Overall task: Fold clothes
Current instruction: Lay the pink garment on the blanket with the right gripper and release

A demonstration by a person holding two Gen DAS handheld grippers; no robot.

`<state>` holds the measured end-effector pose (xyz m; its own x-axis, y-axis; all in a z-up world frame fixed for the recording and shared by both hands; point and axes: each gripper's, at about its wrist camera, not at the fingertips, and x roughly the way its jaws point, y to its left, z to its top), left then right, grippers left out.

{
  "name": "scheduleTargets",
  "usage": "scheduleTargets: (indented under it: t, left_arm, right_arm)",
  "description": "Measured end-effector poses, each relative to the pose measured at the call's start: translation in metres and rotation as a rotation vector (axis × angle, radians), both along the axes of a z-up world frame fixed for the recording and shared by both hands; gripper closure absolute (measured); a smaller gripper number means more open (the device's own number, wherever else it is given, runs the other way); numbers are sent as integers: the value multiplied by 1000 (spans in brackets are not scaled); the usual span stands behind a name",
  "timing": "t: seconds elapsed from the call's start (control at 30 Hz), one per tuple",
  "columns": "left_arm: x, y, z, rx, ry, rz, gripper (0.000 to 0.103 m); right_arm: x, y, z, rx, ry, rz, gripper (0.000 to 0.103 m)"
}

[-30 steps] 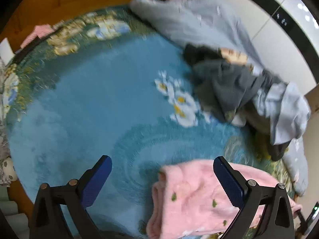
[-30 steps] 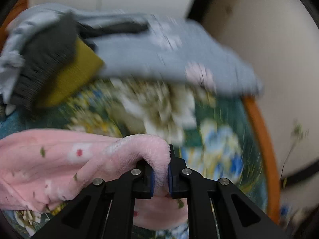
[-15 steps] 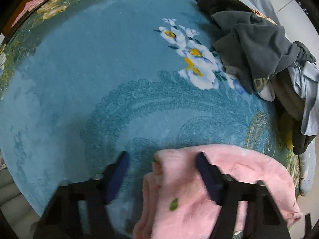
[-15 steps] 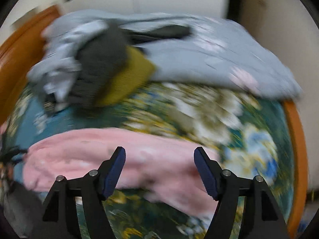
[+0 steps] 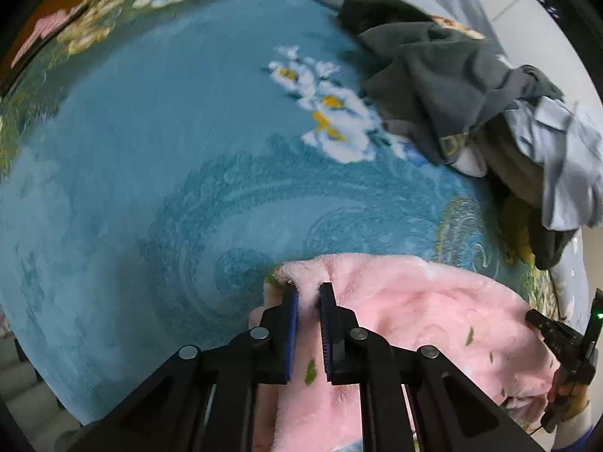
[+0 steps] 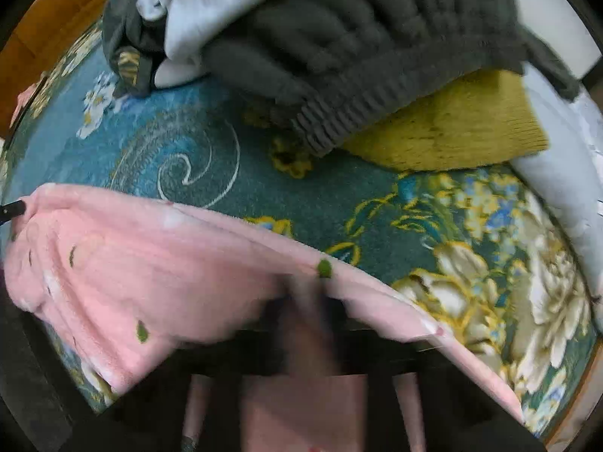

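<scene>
A pink fleece garment with small green leaf prints lies on the teal floral blanket. My left gripper is shut on the garment's upper left corner, with fleece pinched between the blue pads. In the right wrist view the same pink garment stretches taut from left to right. My right gripper is blurred; its fingers stand close together on the garment's far edge. The right gripper also shows at the far right of the left wrist view, with a hand behind it.
A heap of unfolded clothes sits beyond the garment: a dark grey sweatshirt, a light blue piece and a mustard knit. A pale grey quilt lies at the right. The wooden bed frame rims the blanket.
My left gripper moved onto the pink garment's corner and shut on it. My right gripper let go of the fleece, stood open half a second ago, and now has its fingers together on the garment's edge.
</scene>
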<state>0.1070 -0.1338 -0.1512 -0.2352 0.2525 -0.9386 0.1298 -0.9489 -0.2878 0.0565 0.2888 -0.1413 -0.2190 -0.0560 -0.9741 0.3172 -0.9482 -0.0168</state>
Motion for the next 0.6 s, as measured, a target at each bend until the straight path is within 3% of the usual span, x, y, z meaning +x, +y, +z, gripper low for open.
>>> scheduleTargets:
  t: [0.13,0.2,0.27,0.37,0.47,0.53,0.6]
  left_arm:
    - [-13,9,22,-11,76,-43,94]
    - [-26,8,41,3,116,-55,95]
    - [-46,2,78,36,192,-92,95]
    - [-66,-5,165,65,418,-125,95]
    - [-64,-19,241,79,618,-170,95]
    - [-57,-33,260,47,701,-194,94]
    - [-50,-47,248,7,702,-192,94]
  right_arm:
    - [6,0,30,-20,40,-7,101]
    - [-1,3,60,-32,108,-44,101]
    - [-10,7,97,-52,200,-72,101]
    - [-17,10,176,-101,399,-114,101]
    - [3,1,249,-130,598,-92,101]
    - [27,-13,271,-133,658,-44,101]
    - [51,-32,260,-121,626,29,101]
